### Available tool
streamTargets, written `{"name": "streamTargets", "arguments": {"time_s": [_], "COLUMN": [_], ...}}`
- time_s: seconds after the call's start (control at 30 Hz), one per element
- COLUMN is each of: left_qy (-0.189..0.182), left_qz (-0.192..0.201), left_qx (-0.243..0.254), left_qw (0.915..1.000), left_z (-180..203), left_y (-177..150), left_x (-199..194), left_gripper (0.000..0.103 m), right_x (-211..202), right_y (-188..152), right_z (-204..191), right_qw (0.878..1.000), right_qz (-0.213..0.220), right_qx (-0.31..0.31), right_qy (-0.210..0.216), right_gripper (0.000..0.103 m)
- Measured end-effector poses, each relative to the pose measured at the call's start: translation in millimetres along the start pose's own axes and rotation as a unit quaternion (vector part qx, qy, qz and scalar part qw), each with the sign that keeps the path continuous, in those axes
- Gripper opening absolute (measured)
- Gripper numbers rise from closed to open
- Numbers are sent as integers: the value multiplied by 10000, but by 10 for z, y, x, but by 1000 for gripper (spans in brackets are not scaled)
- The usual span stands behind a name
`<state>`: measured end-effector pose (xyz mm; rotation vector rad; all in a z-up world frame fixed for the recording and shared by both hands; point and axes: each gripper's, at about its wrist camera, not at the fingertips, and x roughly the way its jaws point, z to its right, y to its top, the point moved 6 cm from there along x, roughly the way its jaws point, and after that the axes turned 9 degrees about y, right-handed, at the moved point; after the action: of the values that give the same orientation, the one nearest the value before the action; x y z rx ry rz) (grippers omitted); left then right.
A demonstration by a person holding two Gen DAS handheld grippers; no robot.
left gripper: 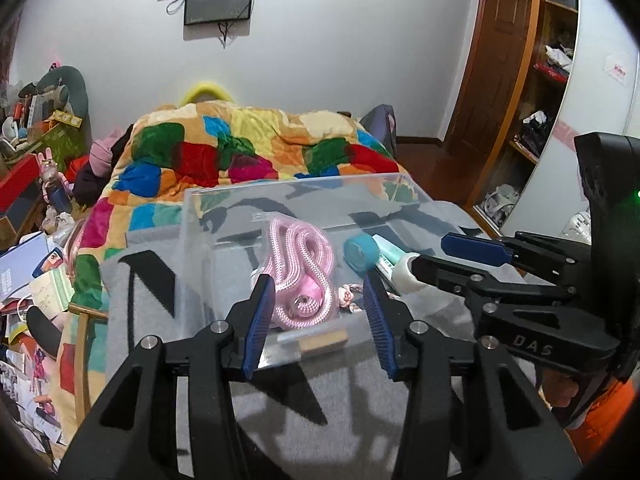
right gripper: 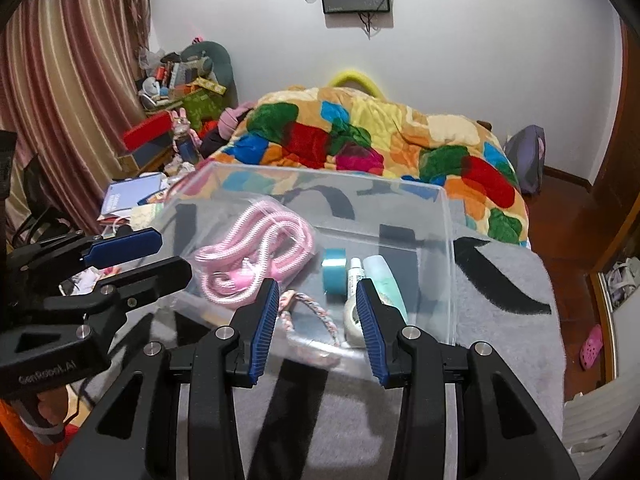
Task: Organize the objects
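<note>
A clear plastic box (left gripper: pixel 200 216) (right gripper: pixel 448 240) sits on a grey blanket with black marks. Inside lie a bagged pink rope (left gripper: pixel 300 268) (right gripper: pixel 248 248), a teal tape roll (left gripper: pixel 360 252) (right gripper: pixel 334 272), a white and mint tube (left gripper: pixel 394 266) (right gripper: pixel 384 276), a white tape roll (right gripper: pixel 354 320) and a braided pink band (right gripper: pixel 308 312). My left gripper (left gripper: pixel 318 284) (right gripper: pixel 164 252) is open and empty at the box's near edge, in front of the rope. My right gripper (right gripper: pixel 316 292) (left gripper: pixel 428 250) is open and empty over the near edge, beside the tube.
A colourful patchwork quilt (left gripper: pixel 240 148) (right gripper: pixel 360 140) covers the bed behind the box. Cluttered books and boxes (left gripper: pixel 28 272) (right gripper: pixel 132 196) lie to the left. A wooden wardrobe (left gripper: pixel 532 100) stands to the right. A pink clog (right gripper: pixel 591 346) lies on the floor.
</note>
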<state>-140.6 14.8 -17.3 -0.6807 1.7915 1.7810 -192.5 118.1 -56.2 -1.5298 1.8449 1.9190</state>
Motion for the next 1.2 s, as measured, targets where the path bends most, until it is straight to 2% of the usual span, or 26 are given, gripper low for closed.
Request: {"name": "streamTargets", "arguments": {"time_s": [0.23, 0.4, 0.57, 1.2], "left_qy": [73, 103, 93, 69], "left_qz": [220, 320, 337, 133], "left_qx": [-16, -104, -148, -90], "left_qw": [9997, 9994, 9993, 9998], "left_z": [-57, -92, -64, 90], "left_y": [-151, -261, -386, -572], "left_x": [-231, -338, -388, -338], "left_gripper": [59, 70, 80, 81], "right_x": [-262, -371, -418, -387], "right_y": [-87, -219, -380, -583], "right_z": [-157, -227, -245, -177], "right_qw": [9996, 9993, 9995, 9997], "right_qz": [270, 337, 302, 172], "right_qx": [-109, -137, -81, 151], "right_qy": [59, 45, 35, 84], "right_gripper": [54, 62, 63, 63]}}
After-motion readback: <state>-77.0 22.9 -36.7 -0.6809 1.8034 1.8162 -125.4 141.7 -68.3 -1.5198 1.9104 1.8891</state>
